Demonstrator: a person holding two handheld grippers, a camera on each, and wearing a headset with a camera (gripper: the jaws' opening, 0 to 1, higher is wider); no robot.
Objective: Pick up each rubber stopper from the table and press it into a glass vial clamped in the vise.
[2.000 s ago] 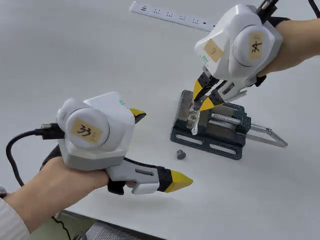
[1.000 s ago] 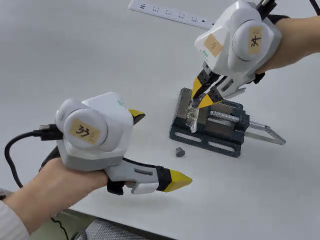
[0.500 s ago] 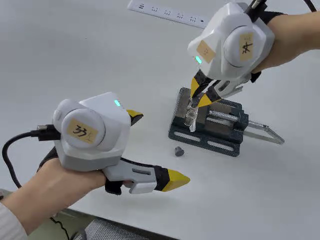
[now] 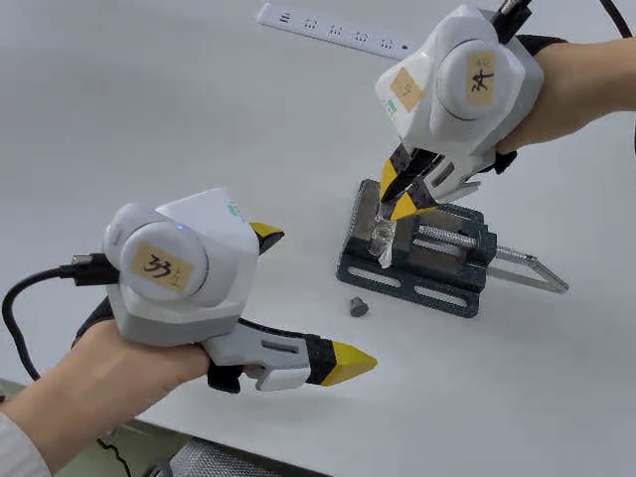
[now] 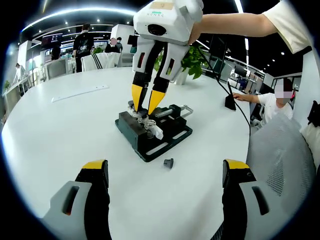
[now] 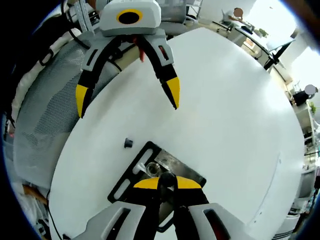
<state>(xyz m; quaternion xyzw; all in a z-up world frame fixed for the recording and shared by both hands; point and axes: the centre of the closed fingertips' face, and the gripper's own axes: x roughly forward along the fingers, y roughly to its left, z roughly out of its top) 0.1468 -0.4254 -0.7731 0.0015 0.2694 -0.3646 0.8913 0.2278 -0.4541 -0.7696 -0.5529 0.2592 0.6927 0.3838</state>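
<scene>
Left gripper (image 4: 313,298) is wide open. The rubber stopper (image 5: 168,162) ahead of its fingers looks light and soft: pinch its sides. Right gripper (image 4: 398,196) is narrow, seemingly pinching another above the fragile glass vial (image 4: 381,238).

My white round table (image 5: 60,125) under curved ceiling lights (image 5: 80,12), a power strip (image 4: 333,30) on its far side, leafy plant (image 5: 194,55) behind, grey mesh chair (image 5: 287,165) beside me (people (image 5: 272,102) at desks beyond)

Left gripper (image 4: 310,296), jaws wide apart; right gripper (image 4: 396,197), jaws together (tips downward)
</scene>
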